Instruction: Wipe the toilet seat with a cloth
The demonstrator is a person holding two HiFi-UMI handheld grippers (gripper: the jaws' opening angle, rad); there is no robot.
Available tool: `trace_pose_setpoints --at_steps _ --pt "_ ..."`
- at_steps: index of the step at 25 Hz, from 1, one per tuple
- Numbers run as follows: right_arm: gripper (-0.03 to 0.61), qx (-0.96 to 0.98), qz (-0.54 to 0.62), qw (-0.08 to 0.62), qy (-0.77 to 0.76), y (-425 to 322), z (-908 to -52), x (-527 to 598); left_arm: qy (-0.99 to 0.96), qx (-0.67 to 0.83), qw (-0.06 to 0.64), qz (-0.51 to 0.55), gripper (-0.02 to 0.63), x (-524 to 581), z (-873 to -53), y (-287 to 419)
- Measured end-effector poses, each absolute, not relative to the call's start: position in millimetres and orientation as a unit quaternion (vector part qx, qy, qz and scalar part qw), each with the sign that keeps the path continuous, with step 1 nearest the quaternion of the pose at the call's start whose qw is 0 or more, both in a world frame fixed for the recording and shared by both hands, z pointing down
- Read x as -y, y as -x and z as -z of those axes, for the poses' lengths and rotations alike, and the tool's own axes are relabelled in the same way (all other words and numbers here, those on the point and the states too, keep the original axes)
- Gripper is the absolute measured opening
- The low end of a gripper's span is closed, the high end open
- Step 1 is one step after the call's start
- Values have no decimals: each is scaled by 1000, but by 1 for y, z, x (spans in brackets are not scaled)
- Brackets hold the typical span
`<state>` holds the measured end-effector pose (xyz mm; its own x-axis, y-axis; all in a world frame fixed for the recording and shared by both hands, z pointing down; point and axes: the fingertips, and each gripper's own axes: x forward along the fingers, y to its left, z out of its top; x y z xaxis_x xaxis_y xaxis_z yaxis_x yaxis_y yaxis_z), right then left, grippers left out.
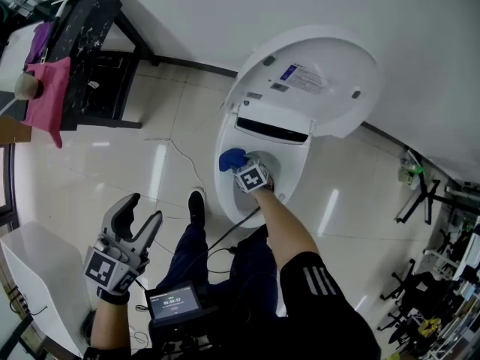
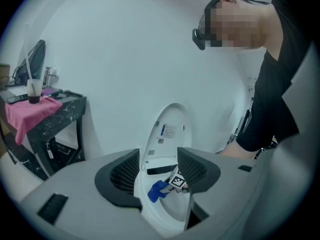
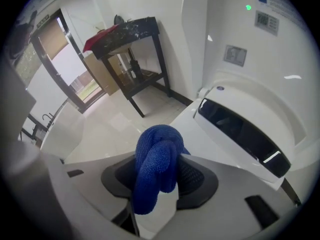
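Blue cloth (image 3: 157,164) is bunched and clamped between the right gripper (image 3: 160,184) fingers, at the far-left rim of the toilet seat (image 1: 223,193), just near of the hinge housing. Can't tell if the cloth touches the seat. In head view the marker cube and forearm cover the bowl and the seat's near-right part. Raised lid (image 1: 315,81) stands behind. Left gripper (image 1: 145,208) is low at near left over the floor, fingers wide, nothing between. Far left: black bench (image 1: 90,21) with pink cloth (image 1: 49,88), cut off by the frame edge.

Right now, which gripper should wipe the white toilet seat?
The right gripper: its jaws clamp the bunched blue cloth right at the white toilet seat. The left gripper hangs open and empty, farther away.
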<state>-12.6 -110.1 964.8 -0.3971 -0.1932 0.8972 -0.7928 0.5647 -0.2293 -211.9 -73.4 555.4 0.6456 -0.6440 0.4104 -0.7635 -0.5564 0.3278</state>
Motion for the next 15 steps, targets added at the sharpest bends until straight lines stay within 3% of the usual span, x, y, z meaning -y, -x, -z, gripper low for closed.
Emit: trace_pose_setpoints --at_steps 15 --pt "199 801 -277 316 -426 -63 -768 154 -901 379 195 -84 233 77 -472 169"
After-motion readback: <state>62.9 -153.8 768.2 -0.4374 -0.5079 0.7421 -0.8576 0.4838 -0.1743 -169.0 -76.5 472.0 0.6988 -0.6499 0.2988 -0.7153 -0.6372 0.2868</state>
